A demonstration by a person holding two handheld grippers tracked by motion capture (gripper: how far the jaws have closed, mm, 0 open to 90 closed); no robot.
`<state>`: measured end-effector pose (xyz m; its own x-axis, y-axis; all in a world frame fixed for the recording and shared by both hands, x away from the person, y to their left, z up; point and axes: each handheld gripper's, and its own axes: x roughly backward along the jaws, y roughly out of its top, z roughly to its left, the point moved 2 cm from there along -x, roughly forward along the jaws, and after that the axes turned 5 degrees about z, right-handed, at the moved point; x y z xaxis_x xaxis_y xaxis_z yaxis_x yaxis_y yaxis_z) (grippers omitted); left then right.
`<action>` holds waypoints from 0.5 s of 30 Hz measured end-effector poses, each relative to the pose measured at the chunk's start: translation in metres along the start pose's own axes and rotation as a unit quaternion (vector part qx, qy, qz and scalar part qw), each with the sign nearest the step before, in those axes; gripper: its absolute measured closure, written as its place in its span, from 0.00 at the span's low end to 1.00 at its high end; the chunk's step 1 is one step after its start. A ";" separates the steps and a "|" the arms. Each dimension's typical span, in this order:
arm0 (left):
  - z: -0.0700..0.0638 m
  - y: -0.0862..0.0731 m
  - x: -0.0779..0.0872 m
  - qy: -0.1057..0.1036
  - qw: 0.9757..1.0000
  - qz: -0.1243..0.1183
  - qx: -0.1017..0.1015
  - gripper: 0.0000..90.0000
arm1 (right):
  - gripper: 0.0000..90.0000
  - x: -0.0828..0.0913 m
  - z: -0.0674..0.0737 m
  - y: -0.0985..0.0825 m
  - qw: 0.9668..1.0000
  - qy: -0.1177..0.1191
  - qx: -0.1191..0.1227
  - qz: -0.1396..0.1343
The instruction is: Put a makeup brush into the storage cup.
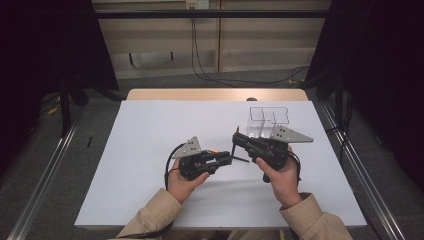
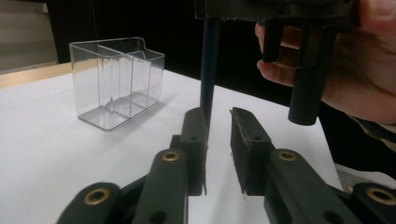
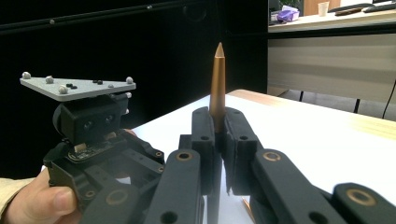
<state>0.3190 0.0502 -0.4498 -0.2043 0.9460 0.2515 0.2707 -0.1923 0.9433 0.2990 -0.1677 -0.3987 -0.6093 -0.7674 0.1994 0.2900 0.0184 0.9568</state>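
A thin pen (image 1: 233, 149) stands nearly upright over the middle of the white table (image 1: 150, 150). My right gripper (image 1: 236, 139) points left and is shut on it. In the right gripper view the copper-coloured pen (image 3: 217, 84) rises between the pressed jaws of the right gripper (image 3: 218, 116), pointed tip up. My left gripper (image 1: 231, 159) points right at the pen's lower end. In the left gripper view its jaws (image 2: 218, 116) stand open with a gap, and the pen's dark lower shaft (image 2: 208, 70) rests against the left pad only.
A clear plastic divided container (image 1: 267, 122) stands empty at the back right of the table, also seen as the clear box (image 2: 116, 79). A person's hand (image 2: 355, 84) holds the right gripper close above. The left gripper's grey plate (image 3: 77, 87) sits close beside the right jaws.
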 end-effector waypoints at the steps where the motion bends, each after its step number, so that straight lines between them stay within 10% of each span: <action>1: 0.000 0.000 0.000 -0.001 1.000 -0.002 -0.001 0.80 | 0.94 0.001 0.000 0.000 1.000 0.000 0.001 0.001; 15: 0.000 0.003 0.004 -0.014 1.000 -0.018 -0.014 0.55 | 0.94 0.007 -0.004 0.000 1.000 -0.003 0.008 0.003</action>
<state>0.3194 0.0535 -0.4458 -0.1877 0.9590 0.2123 0.2381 -0.1653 0.9571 0.2974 -0.1753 -0.3978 -0.6111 -0.7640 0.2068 0.2827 0.0334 0.9586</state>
